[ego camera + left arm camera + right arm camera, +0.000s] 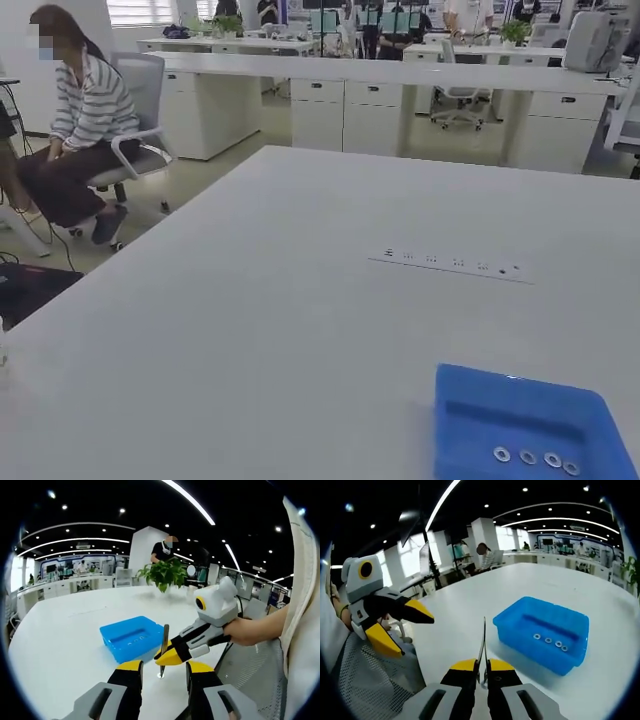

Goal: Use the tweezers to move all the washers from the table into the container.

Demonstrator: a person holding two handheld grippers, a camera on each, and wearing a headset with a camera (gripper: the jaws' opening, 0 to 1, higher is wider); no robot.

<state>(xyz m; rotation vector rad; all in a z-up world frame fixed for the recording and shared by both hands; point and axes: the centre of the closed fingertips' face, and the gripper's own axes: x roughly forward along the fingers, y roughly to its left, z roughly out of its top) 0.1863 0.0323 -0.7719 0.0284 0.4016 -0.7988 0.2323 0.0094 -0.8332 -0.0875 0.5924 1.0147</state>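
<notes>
Four washers are sitting in the blue container, so the job is looking finished. My right gripper is pinching the tweezers tight; my left gripper is hanging open, empty.

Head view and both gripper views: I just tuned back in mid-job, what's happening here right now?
A person works at a white table with a gripper in each hand. The right gripper is shut on the tweezers, holding them near the blue container. Four washers lie in a row inside that container. The left gripper is open and holds nothing, off to the side of the tweezers.
</notes>
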